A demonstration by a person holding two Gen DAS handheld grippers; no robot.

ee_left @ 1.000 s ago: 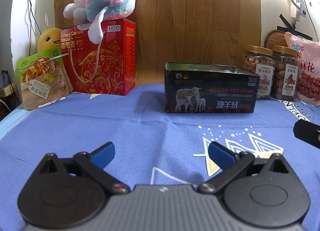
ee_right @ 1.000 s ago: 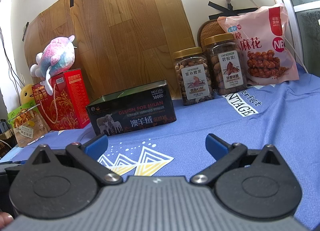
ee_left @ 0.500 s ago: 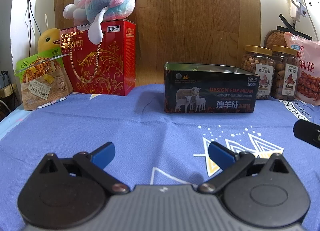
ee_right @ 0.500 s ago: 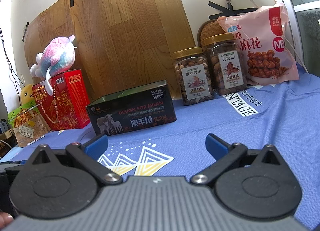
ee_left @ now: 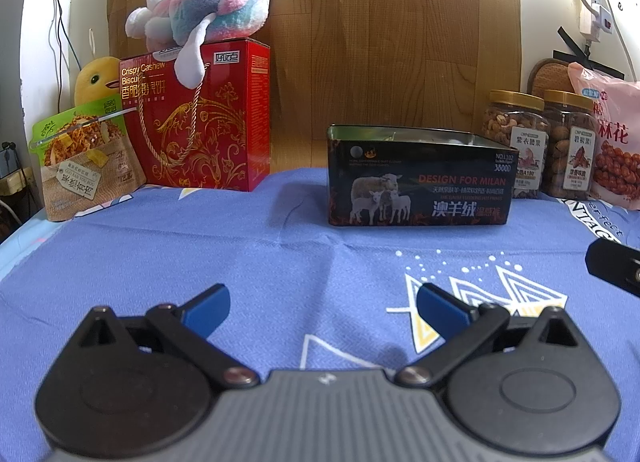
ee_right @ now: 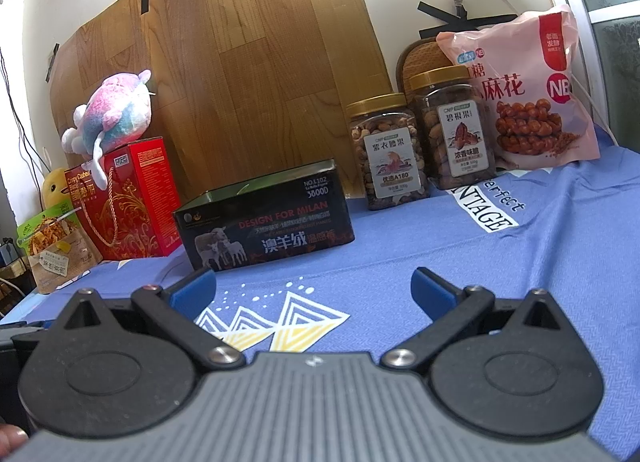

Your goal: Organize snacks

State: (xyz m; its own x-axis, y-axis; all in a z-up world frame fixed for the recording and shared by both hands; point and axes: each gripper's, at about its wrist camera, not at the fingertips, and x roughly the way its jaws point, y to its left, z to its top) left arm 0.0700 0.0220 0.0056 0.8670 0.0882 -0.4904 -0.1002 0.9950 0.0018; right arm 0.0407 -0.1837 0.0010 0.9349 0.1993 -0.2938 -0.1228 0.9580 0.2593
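Right now the left claw (ee_left: 323, 304) and right claw (ee_right: 313, 289) are both spread wide, holding nothing, low over the blue cloth (ee_left: 240, 254). One black tin (ee_left: 418, 178) sits mid-frame, long side across, top open. Two nut jars (ee_right: 386, 156) stand upright at right beside one pink bag (ee_right: 524, 90), cut off in the left view.

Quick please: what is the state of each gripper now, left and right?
Left gripper: open, holding nothing, above the blue cloth.
Right gripper: open, holding nothing.
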